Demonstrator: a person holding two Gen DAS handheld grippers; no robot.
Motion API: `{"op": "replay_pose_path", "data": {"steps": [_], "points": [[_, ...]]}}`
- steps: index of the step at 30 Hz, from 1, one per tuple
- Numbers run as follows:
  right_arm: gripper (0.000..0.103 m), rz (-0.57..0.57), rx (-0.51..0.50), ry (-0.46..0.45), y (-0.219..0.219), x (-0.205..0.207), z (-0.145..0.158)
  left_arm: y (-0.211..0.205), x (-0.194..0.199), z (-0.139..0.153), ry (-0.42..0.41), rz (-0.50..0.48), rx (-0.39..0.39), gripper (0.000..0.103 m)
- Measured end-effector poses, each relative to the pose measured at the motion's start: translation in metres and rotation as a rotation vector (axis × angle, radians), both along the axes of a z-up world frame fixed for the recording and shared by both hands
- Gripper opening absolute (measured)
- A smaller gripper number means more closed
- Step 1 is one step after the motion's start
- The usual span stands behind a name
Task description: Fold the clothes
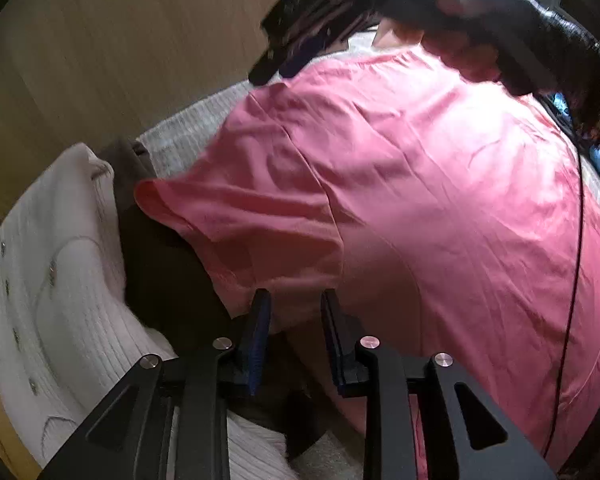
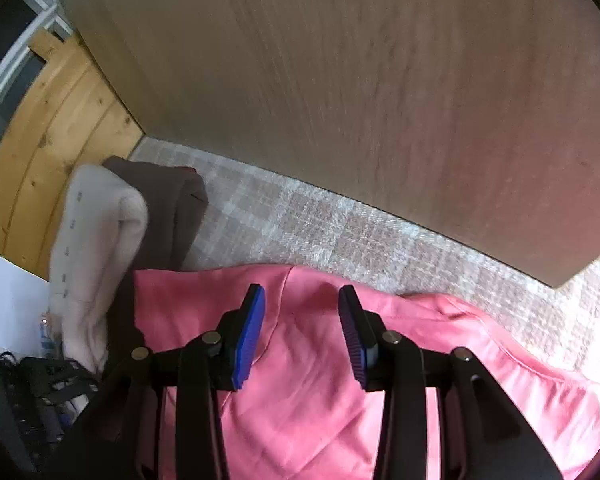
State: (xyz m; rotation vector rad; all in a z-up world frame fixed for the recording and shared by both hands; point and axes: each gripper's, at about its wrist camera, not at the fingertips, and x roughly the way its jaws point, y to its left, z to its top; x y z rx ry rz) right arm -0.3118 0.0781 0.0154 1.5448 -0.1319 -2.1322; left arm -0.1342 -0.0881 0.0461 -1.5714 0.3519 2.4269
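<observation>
Left wrist view: both tools, left tool (image 1: 295, 300) and right tool (image 2: 302, 296), apart above pink shirt (image 1: 420, 184), unfolded beside folded white sweater (image 1: 60, 264).

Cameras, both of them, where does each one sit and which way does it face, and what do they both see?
Left wrist: sits on the left gripper, facing steeply down over the pink shirt; its open fingers show, and the person's hand with the other gripper blurs at top.
Right wrist: sits on the right gripper, facing down across the shirt's far edge toward a wooden panel; only its open fingers show.
Shared: the pink shirt, the white garment, the dark garment, the checked cover.
</observation>
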Motion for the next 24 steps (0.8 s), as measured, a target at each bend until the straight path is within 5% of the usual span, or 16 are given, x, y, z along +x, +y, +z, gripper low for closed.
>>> {"op": "replay_pose_path", "data": {"steps": [3, 8, 10, 12, 13, 14, 24], "points": [[0.038, 0.054, 0.019, -0.004, -0.020, 0.001, -0.004, -0.001, -0.003, -0.003, -0.012, -0.018, -0.003, 0.038], [0.038, 0.096, 0.169, 0.031, -0.051, 0.001, -0.018, 0.006, -0.004, -0.016, -0.032, -0.052, -0.074, 0.039], [0.037, 0.099, 0.185, 0.045, -0.054, 0.001, -0.018, 0.004, -0.004, -0.016, -0.029, -0.048, -0.062, 0.024], [0.025, 0.095, 0.194, 0.052, -0.055, 0.000, -0.018, 0.000, -0.004, -0.015, -0.024, -0.042, -0.055, 0.004], [0.006, 0.088, 0.181, 0.054, -0.053, -0.001, -0.017, -0.002, -0.004, -0.015, -0.023, -0.038, -0.055, 0.002], [0.004, 0.081, 0.166, 0.055, -0.051, -0.002, -0.016, -0.005, -0.004, -0.014, -0.019, -0.032, -0.054, 0.002], [0.001, -0.049, 0.077, 0.119, -0.036, -0.024, -0.003, -0.022, -0.004, -0.005, 0.028, 0.039, -0.111, 0.002]]}}
